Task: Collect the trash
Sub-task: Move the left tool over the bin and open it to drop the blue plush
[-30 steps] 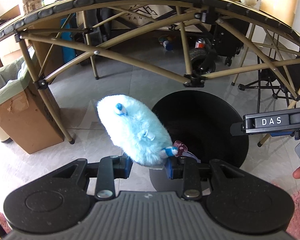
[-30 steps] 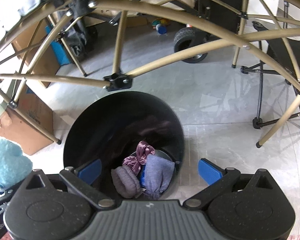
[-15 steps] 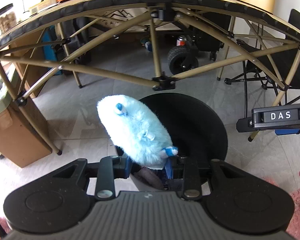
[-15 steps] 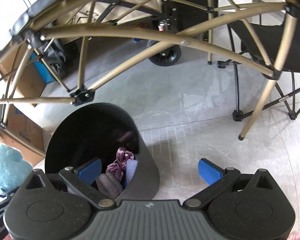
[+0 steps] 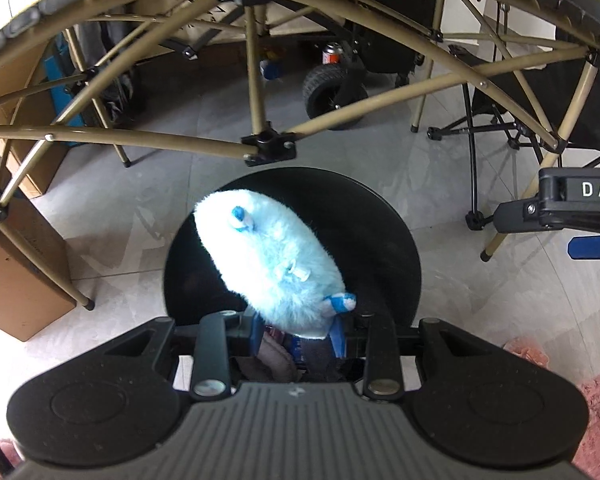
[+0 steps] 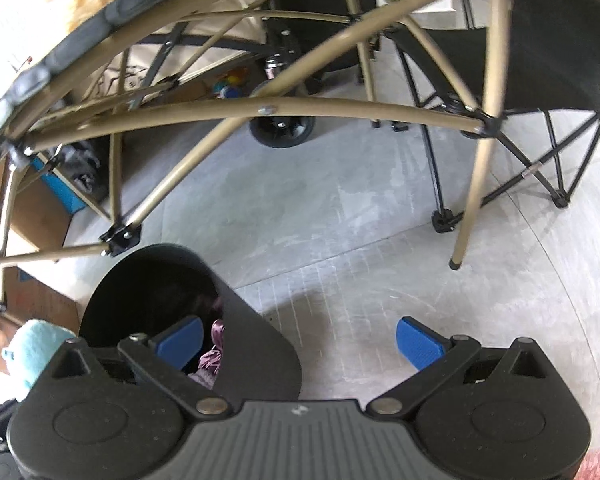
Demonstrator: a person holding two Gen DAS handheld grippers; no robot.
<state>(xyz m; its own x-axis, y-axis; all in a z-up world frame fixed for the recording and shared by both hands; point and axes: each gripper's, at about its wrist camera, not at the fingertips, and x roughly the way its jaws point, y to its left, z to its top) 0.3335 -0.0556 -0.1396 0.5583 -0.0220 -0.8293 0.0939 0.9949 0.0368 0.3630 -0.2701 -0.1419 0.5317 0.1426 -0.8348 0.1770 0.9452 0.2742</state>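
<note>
Both hands have slid sideways: left tongs (image 5: 296, 336), clamped on the fluffy pale-blue plush toy (image 5: 270, 262), now hang over the round black bin (image 5: 404, 248). Right tongs (image 6: 300, 338) stand apart, empty. Release only once centred.

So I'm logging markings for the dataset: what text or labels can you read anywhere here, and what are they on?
"DAS": white letters on the black body of the right gripper, cut off by the picture's edge.
Red can under the folding table: label too small to read.
Nothing else is legible.
</note>
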